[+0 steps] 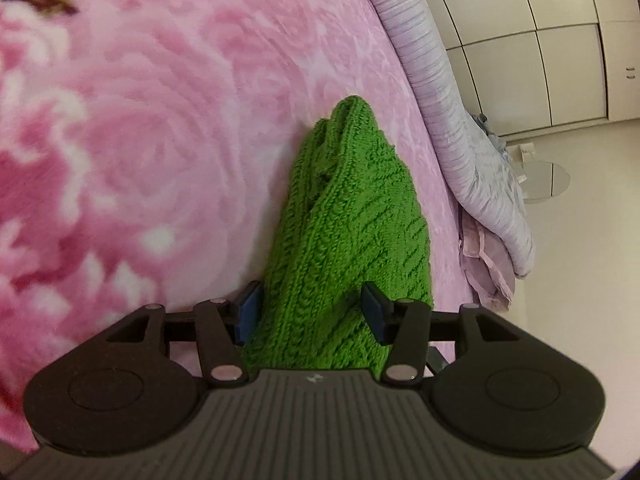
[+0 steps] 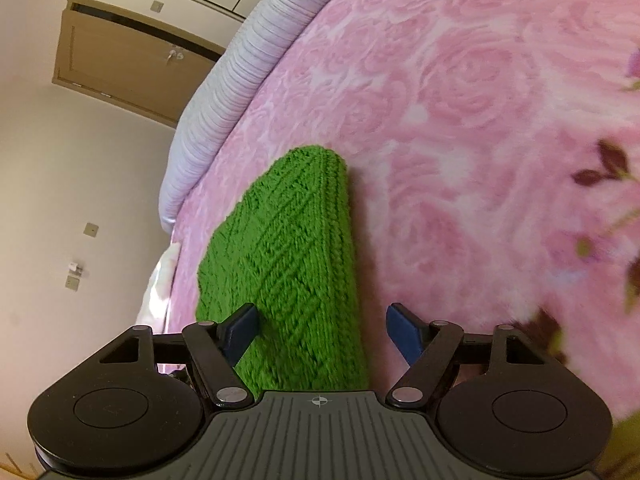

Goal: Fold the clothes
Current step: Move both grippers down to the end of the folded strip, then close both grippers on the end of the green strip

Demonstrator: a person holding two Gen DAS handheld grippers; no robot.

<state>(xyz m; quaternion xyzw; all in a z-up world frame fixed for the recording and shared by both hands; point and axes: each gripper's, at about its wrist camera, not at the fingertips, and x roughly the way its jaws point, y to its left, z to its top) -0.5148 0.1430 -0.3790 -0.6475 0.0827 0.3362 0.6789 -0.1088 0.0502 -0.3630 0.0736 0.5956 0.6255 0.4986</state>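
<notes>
A green knitted garment (image 1: pixel 344 220) lies folded into a thick bundle on a pink rose-patterned blanket (image 1: pixel 160 120). In the left wrist view my left gripper (image 1: pixel 312 312) is open, its blue-padded fingers (image 1: pixel 250 312) standing on either side of the bundle's near end. In the right wrist view the same garment (image 2: pixel 288 248) runs away from me. My right gripper (image 2: pixel 322 332) is open, its left finger (image 2: pixel 240 332) resting on the knit and the right one over the blanket beside it. Neither gripper squeezes the cloth.
A lilac striped quilt (image 1: pixel 460 128) lies rolled along the bed's edge, also in the right wrist view (image 2: pixel 240 92). Beyond it are a pale floor, white wardrobe doors (image 1: pixel 540 20) and a wooden door (image 2: pixel 128 60).
</notes>
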